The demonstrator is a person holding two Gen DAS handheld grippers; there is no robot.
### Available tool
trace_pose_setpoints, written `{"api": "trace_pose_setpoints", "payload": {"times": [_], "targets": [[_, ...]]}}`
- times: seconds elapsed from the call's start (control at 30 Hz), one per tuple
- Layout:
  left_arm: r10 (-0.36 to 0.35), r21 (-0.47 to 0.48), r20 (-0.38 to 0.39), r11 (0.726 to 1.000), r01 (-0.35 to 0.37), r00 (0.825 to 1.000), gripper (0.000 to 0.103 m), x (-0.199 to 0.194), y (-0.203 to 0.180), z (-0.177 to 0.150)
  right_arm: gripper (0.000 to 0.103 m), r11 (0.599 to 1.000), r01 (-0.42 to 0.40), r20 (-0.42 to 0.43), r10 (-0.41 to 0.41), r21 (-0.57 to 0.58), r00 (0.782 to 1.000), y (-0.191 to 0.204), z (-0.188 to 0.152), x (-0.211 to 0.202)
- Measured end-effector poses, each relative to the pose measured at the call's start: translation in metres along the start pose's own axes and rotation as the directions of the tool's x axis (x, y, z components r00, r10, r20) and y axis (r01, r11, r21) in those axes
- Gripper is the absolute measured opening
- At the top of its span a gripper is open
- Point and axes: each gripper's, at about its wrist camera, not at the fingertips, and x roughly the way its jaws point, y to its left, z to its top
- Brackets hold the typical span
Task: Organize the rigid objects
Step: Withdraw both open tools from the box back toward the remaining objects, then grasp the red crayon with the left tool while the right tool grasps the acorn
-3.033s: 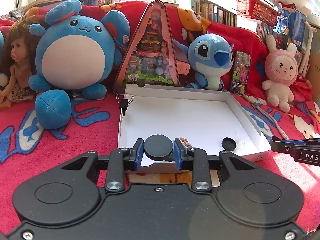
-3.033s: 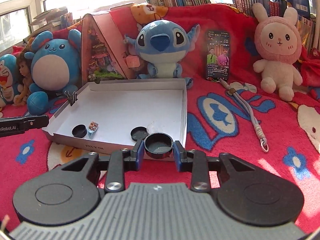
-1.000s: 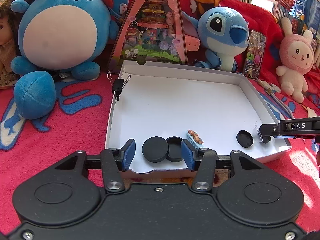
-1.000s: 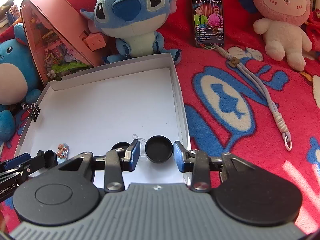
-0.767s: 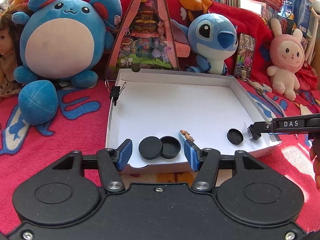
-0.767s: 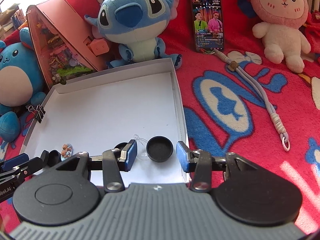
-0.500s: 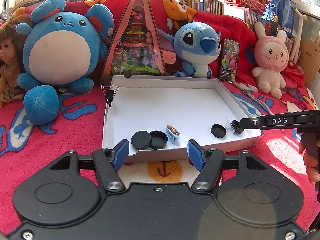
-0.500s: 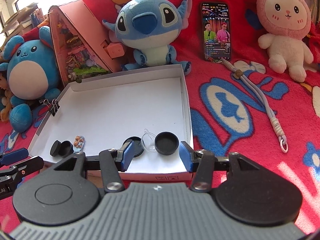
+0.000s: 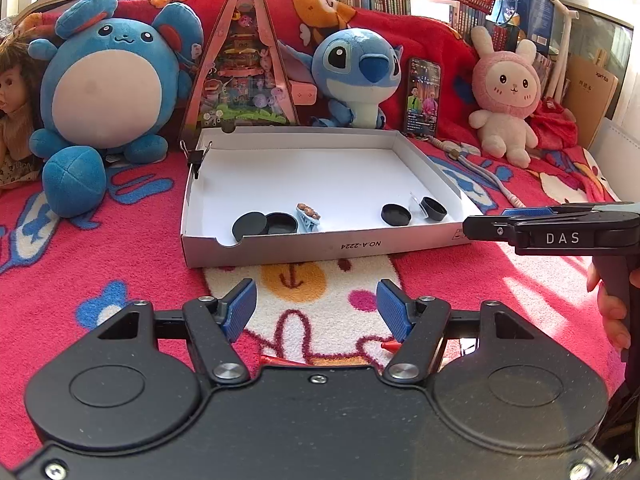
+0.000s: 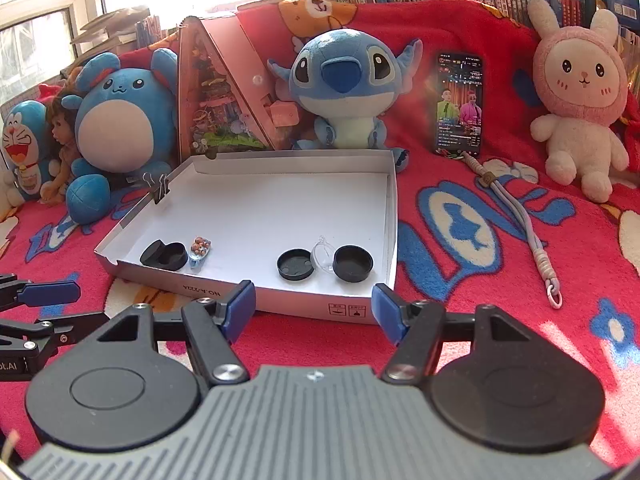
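Two grippers hover empty before a white box: the left gripper [image 9: 316,306] has its jaws wide, and the right gripper [image 10: 313,306] has jaws opening with nothing between them. Inside the white box [image 10: 280,200], near its front wall, lie a black lid and cup pair [image 10: 164,255], a small charm [image 10: 199,250], and another black lid [image 10: 295,264] and cup [image 10: 353,263]. These pieces appear sorted; nothing else loose shows on the red blanket [image 10: 460,280].

Both wrist views face forward, near, sharing the white box [image 9: 320,246].
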Motion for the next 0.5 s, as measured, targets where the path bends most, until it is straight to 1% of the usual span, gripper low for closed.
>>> {"api": "trace_pose_setpoints", "payload": {"times": [0.2, 0.3, 0.5], "targets": [[0.007, 0.005, 0.006, 1.0, -0.007, 1.0, 0.065, -0.006, -0.003, -0.015, 0.08, 0.998, 0.005, 0.023, -0.004, -0.06, 1.0, 0.003, -0.021, -0.012], [0.01, -0.004, 0.031, 1.0, -0.01, 0.999, 0.065, -0.009, -0.003, -0.024, 0.081, 0.996, 0.004, 0.038, -0.001, -0.093, 0.999, 0.004, -0.034, -0.017], [0.027, -0.025, 0.048, 0.999, -0.026, 0.998, 0.065, -0.01, 0.0, -0.039, 0.081, 0.997, -0.003, 0.088, 0.01, -0.074, 0.996, 0.001, -0.054, -0.027]]}}
